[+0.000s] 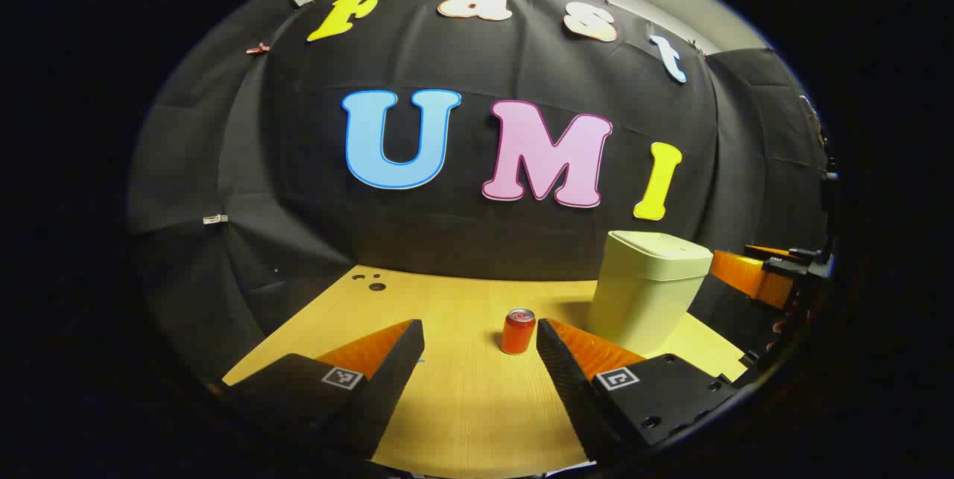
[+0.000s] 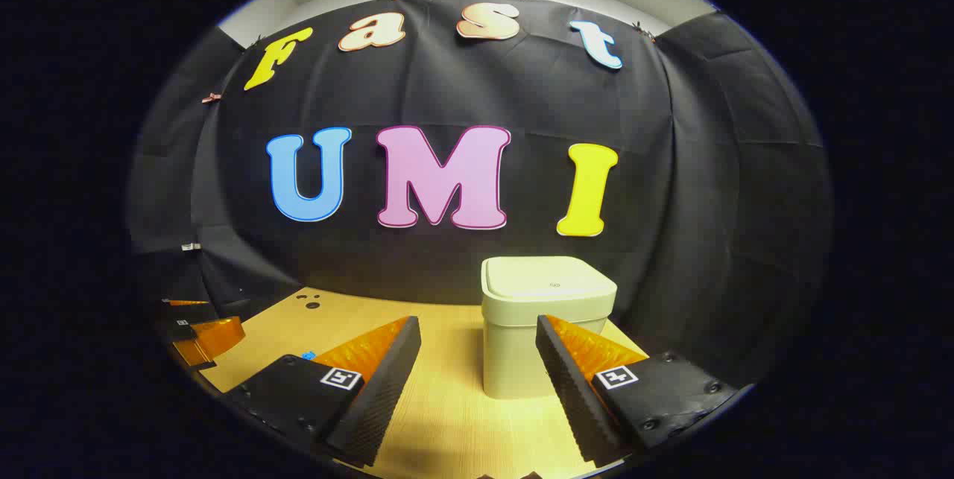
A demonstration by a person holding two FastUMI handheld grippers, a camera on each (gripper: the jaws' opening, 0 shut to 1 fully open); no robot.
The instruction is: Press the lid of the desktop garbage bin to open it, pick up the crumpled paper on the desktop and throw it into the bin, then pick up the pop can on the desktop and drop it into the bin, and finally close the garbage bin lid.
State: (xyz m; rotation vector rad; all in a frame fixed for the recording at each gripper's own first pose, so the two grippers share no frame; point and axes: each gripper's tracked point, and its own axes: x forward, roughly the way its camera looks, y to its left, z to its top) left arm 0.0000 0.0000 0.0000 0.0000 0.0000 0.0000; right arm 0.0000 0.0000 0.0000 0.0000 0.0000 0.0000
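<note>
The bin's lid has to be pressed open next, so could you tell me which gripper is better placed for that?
Probably the right gripper: the bin stands straight ahead between its open fingers, lid shut. The left gripper faces the can instead.

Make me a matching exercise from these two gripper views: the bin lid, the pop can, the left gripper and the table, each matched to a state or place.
Column one:
1. bin lid
2. pop can
3. left gripper
4. table

Column two:
A. open, holding nothing
B. closed
C. upright on the table, left of the bin
D. light wood, bearing the bin

Pairs: 1-B, 2-C, 3-A, 4-D
</note>
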